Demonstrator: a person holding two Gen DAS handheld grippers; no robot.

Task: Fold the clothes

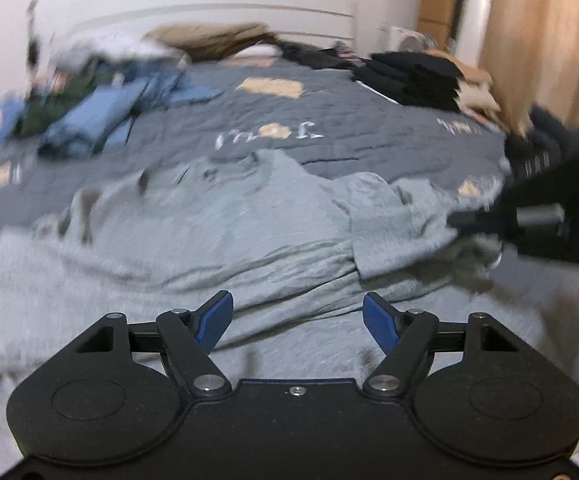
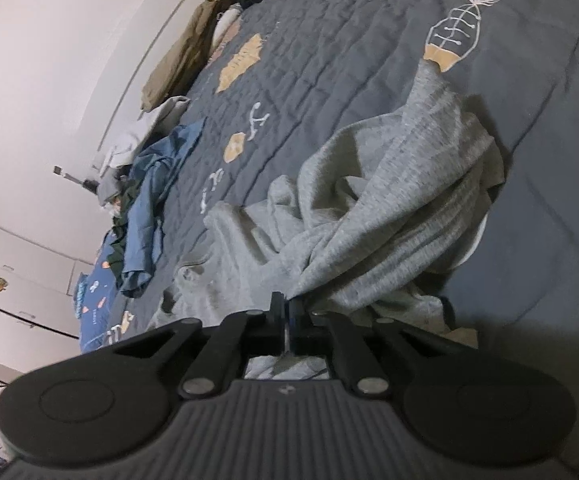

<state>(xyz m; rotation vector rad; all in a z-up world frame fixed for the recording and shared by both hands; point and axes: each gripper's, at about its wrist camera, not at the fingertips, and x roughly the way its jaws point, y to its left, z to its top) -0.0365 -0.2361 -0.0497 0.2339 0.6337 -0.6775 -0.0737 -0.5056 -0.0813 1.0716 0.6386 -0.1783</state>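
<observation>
One grey garment (image 1: pixel 217 232) lies rumpled across the near part of the bed (image 1: pixel 329 92), its long axis running side to side, collar end toward the headboard. The left gripper (image 1: pixel 297 320) hovers over its near hem with blue fingers (image 1: pixel 213 320) spread apart, holding nothing. The right gripper (image 2: pixel 287 312) has its fingers pinched together on a bunched edge of the grey cloth, lifting it. Bare quilt lies open beyond; a blue clothes heap (image 2: pixel 149 208) and one stack of dark folded clothes (image 1: pixel 413 76) line the bed's edges.

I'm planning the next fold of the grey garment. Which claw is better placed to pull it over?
Right. The right claw is shut on the grey garment with its edge lifted; the left claw hangs open above it, gripping nothing.
</observation>
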